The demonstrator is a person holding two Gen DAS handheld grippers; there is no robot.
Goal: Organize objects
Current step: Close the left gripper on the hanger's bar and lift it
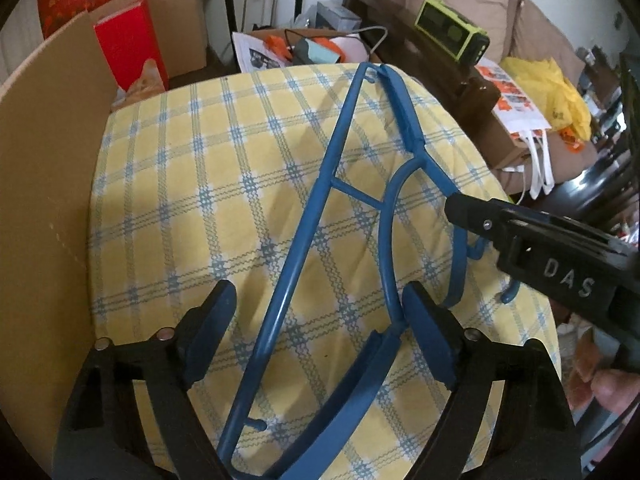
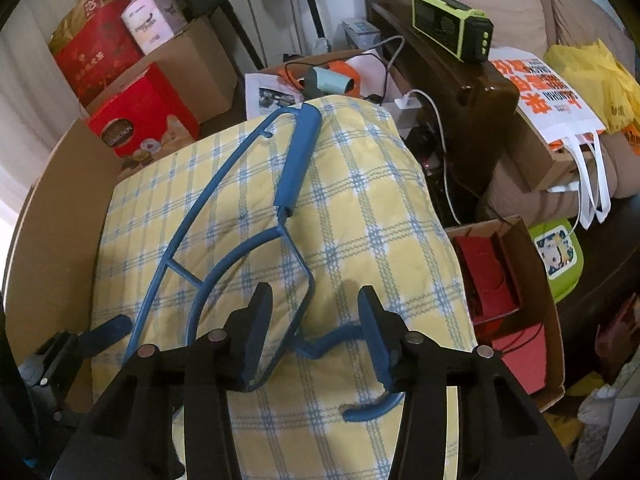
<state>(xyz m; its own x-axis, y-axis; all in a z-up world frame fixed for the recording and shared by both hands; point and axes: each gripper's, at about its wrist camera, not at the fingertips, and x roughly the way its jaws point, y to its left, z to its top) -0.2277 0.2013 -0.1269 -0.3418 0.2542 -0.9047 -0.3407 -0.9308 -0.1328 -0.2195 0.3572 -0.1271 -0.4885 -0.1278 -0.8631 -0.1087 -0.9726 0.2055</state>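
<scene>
Both my grippers, left gripper (image 1: pixel 316 316) and right gripper (image 2: pixel 314 320), are hanging wide open, gripping nothing, straddling the blue hanger (image 1: pixel 316 216) lying on the checked cloth (image 1: pixel 192 184).

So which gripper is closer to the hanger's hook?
Right. The right gripper straddles the neck just above the hook; the left gripper is at the hanger's shoulder end.

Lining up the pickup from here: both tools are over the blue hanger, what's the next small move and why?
Probably close the right tool on the blue hanger. Its jaws stand open astride the neck by the hook, and the hanger lies flat on the yellow plaid cloth. The left tool is also open, straddling the shoulder end, so it could close next to steady the lift.
</scene>
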